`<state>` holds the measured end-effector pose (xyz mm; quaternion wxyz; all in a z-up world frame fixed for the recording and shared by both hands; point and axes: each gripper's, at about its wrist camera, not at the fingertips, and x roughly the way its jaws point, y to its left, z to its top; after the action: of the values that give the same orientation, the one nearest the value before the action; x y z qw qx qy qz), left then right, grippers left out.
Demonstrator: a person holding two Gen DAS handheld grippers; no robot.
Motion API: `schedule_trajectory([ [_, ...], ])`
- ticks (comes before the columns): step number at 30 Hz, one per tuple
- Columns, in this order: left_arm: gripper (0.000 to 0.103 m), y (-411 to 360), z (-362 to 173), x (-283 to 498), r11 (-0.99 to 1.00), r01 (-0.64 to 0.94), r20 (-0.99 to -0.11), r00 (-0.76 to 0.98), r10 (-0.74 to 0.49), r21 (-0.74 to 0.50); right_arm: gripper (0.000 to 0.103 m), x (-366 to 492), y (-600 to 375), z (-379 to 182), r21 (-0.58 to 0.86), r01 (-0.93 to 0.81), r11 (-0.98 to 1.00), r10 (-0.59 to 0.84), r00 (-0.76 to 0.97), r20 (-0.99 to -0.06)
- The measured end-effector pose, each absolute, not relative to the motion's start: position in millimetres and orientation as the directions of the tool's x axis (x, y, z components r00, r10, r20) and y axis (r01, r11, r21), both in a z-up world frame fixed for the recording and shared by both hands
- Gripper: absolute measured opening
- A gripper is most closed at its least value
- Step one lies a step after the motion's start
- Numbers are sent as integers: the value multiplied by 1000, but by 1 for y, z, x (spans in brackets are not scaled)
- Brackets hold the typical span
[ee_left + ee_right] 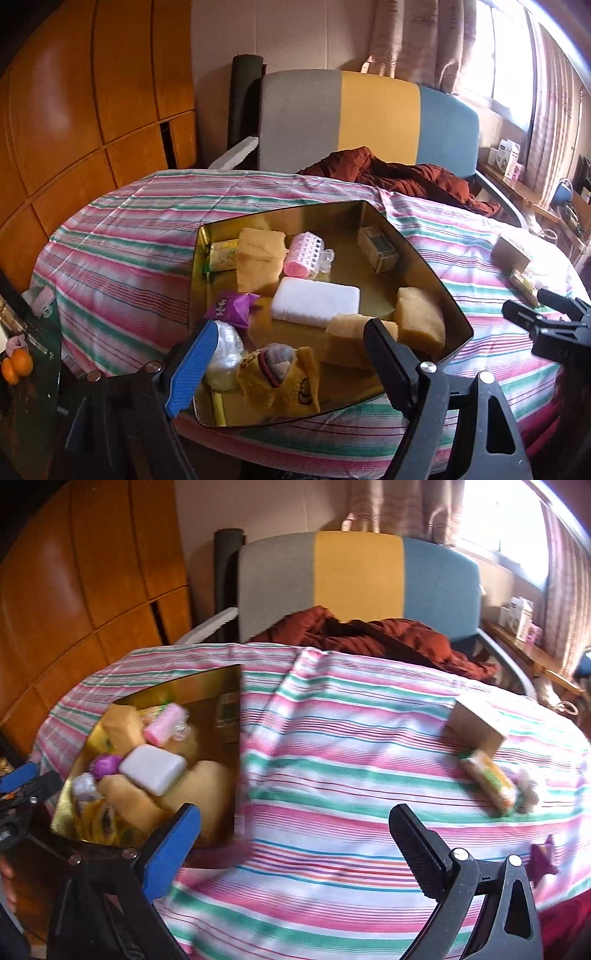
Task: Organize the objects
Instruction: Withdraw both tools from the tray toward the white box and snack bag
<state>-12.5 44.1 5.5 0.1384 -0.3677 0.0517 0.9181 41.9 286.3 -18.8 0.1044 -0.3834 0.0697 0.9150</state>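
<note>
My left tongs (291,354) are hanging spread and empty over the shiny gold metal tray (207,236) of sponges. My right tongs (295,830) are gaping over the striped tablecloth (332,738); yellow-green wrapped snack bar (491,777) lying at two o'clock.

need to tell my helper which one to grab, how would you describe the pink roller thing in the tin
On the striped tablecloth sits a gold tin full of small things. Toward its far side, just behind the white block, lies the pink hair roller: the only pink cylinder, covered in white bristly mesh, among tan sponges.

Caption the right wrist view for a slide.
Open right gripper above the striped tablecloth, gold tin of sponges at left, snack bar at right.
</note>
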Motion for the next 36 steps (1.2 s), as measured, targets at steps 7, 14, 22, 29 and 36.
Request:
schedule_trajectory([
  [7,82,48,7,-13,-949,-311,-681,-686,256,-42,102,69,359,-11,46,-397,-917,240,-640,-730],
  [14,82,54,6,-17,-940,-330,-690,-660,297,-88,102,117,453,1,92,-613,-785,369,-580,-726],
  [22,82,82,15,-17,-907,-412,-692,-631,352,-86,102,170,528,0,234,-777,-584,445,-548,-709],
  [29,83,136,17,-16,-849,-523,-718,-565,406,-68,102,181,544,-9,389,-760,-521,398,-619,-677],
  [36,83,214,28,-19,-762,-643,-740,-475,476,-77,102,179,541,-10,433,-726,-535,367,-661,-654],
])
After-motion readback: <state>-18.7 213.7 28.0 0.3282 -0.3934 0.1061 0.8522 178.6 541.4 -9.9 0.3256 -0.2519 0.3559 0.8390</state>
